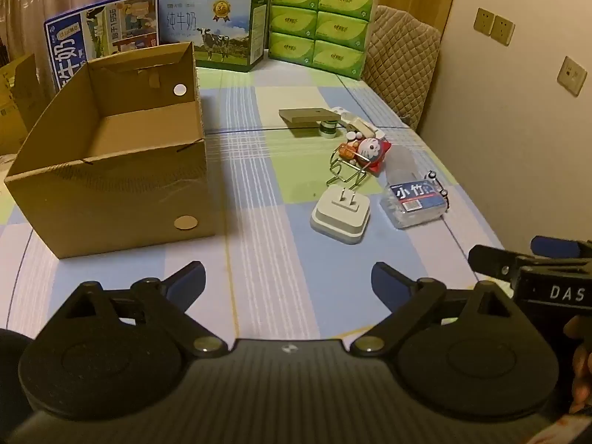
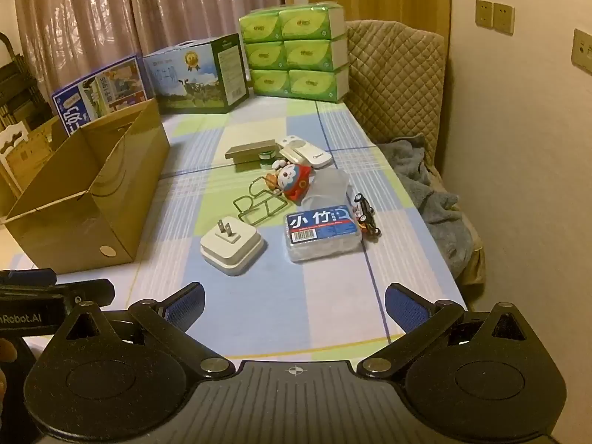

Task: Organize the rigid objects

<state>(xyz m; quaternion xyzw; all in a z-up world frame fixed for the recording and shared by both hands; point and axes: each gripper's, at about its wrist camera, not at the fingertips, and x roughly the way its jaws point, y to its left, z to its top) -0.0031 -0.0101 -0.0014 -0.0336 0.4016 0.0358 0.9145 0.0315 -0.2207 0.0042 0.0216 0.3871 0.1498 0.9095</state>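
Your cardboard box (image 1: 111, 148) stands open at the left edge of the worktop (image 1: 259, 251), and what shows of its inside is bare cardboard; part of the floor is hidden behind the near wall.

The things to sort lie in a loose cluster toward the right edge, well apart from the box. Nearest you is the white plug adapter (image 2: 232, 247), prongs up. Just beside it on the right lies the clear plastic case (image 2: 322, 235) with a blue label, and two small toy cars (image 2: 364, 214) sit against that case's right side. Behind the adapter a wire rack (image 2: 259, 203) lies on the cloth, with the blue cartoon figure (image 2: 294, 181) at its far end. Farther back, a flat tan slab (image 2: 249, 149) rests tilted on a small green jar (image 2: 267, 158), beside a white remote-like device (image 2: 305, 151).

Along the far edge stand two milk cartons (image 1: 218, 26) and a stacked pack of green tissues (image 1: 320, 22), with a quilted chair (image 2: 396, 74) at the far right corner. A grey cloth (image 2: 433, 192) lies crumpled off the right edge.

Your left claw (image 1: 288, 277) is spread wide over the near edge, holding nothing. Your right claw (image 2: 294, 301) is spread too, also empty, pointing toward the adapter and case.
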